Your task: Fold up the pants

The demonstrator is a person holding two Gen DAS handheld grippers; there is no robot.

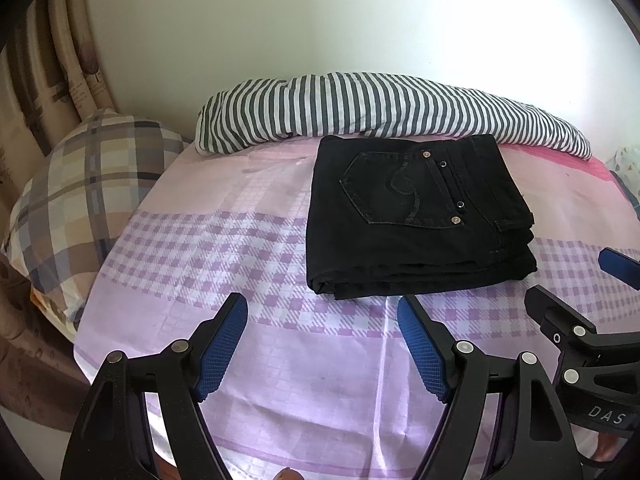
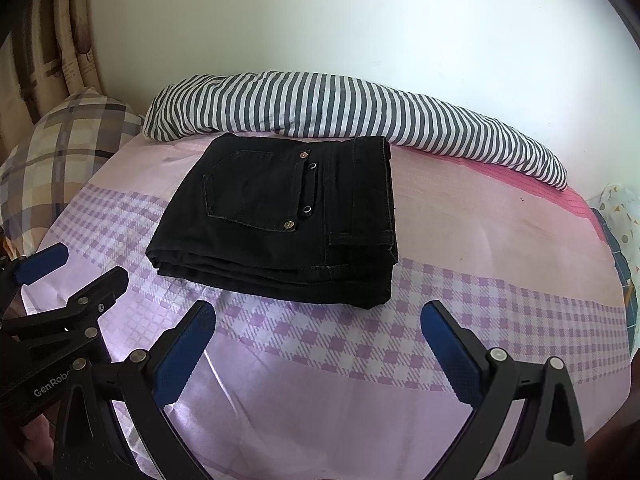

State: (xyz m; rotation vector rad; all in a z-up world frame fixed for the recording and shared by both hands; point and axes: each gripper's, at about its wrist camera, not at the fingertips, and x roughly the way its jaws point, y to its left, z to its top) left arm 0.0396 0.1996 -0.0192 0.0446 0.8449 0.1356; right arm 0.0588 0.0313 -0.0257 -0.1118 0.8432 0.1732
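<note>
**Pants folded, both grippers standing off**

The black pants (image 1: 416, 216) are lying on the bed (image 1: 248, 240) as a compact, squared stack, a back pocket facing up and the layered edges facing the near side. They are sitting toward the far part of the mattress, just in front of a striped blanket (image 1: 360, 108) that is rolled along the wall, with a plaid pillow (image 1: 76, 200) off to the left. To my eye the folding is looking finished: the layers are lining up and no leg is trailing out.

The left gripper (image 1: 322, 344) is hovering over the purple checked sheet on the near side of the stack, its blue pads (image 1: 222, 352) spread apart with only bedding showing between them. The right gripper (image 2: 318, 350) is doing the same beside it, jaws wide and empty, its pads (image 2: 450, 354) clear of the denim. Neither is touching the pants.

Both are angling down toward the bed rather than at the stack, which I read as a backing-off posture: hands are being kept low and near the bed's edge so the tidy pile is not being disturbed. Any remaining work is probably just a light squaring of the near edges, if that.
</note>
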